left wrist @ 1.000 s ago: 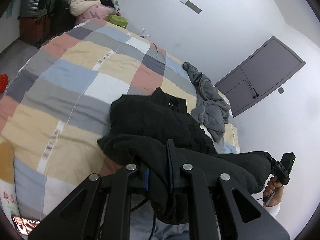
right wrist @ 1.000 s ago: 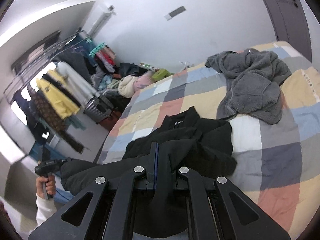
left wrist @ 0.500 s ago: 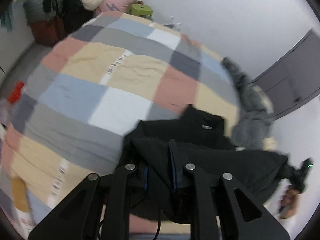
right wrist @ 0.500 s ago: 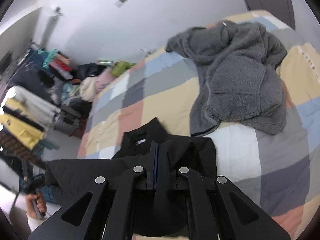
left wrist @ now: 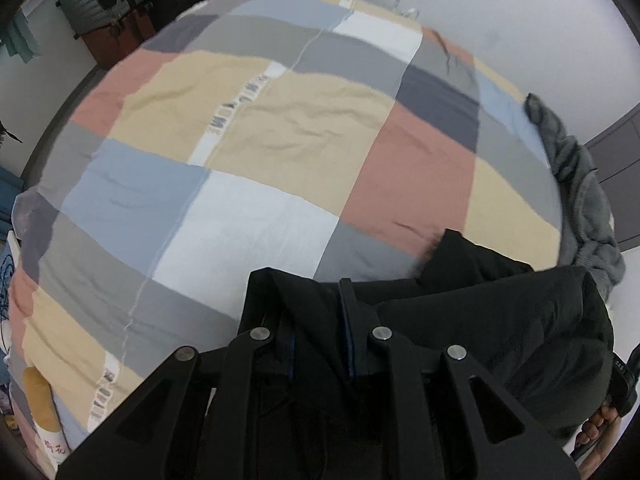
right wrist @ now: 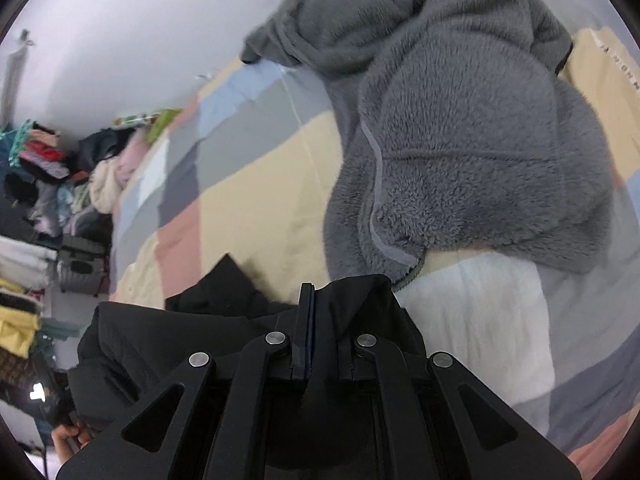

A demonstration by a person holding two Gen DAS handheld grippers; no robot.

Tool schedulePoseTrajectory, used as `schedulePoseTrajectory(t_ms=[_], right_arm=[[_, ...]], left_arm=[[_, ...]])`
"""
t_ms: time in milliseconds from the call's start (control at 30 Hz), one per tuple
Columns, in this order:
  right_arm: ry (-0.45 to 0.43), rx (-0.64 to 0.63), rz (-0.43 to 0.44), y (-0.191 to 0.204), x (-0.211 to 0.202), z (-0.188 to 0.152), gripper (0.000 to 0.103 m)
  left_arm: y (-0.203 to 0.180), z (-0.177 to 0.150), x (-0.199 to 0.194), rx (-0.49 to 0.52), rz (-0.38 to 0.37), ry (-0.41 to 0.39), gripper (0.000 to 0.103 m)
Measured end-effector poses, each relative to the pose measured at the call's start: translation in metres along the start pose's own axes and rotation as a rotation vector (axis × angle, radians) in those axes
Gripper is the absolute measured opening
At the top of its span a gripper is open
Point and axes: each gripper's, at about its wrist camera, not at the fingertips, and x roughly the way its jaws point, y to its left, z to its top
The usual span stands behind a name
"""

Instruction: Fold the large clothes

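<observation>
both grippers clamp the black jacket (left wrist: 500,320): left gripper (left wrist: 320,316) and right gripper (right wrist: 316,316) pinch its edge above the patchwork bed (left wrist: 260,140), beside a grey fleece (right wrist: 460,140).

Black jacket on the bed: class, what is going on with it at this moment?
A person holds a gripper in each hand, and both are shut on the black jacket. The left gripper and right gripper each pinch part of it, holding it stretched between them over the patchwork bed cover. A grey fleece lies crumpled further along the bed, untouched.
</observation>
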Motion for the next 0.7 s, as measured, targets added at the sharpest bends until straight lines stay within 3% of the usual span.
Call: schedulePoseTrajectory(t_ms=[367, 567, 700], right_arm=[[0.117, 0.068, -0.033, -0.017, 0.076, 0.023, 0.001], [0.143, 0.088, 0.013, -0.025, 0.069, 0.018, 0.002], [0.157, 0.109, 0.089, -0.033, 0.050, 0.012, 0.010]], left_arm=[[-0.015, 0.033, 0.072, 0.002, 0.026, 0.111, 0.019], [-0.010, 0.028, 0.067, -0.019, -0.009, 0.134, 0.020], [0.002, 0.019, 0.048, -0.059, -0.079, 0.132, 0.034]])
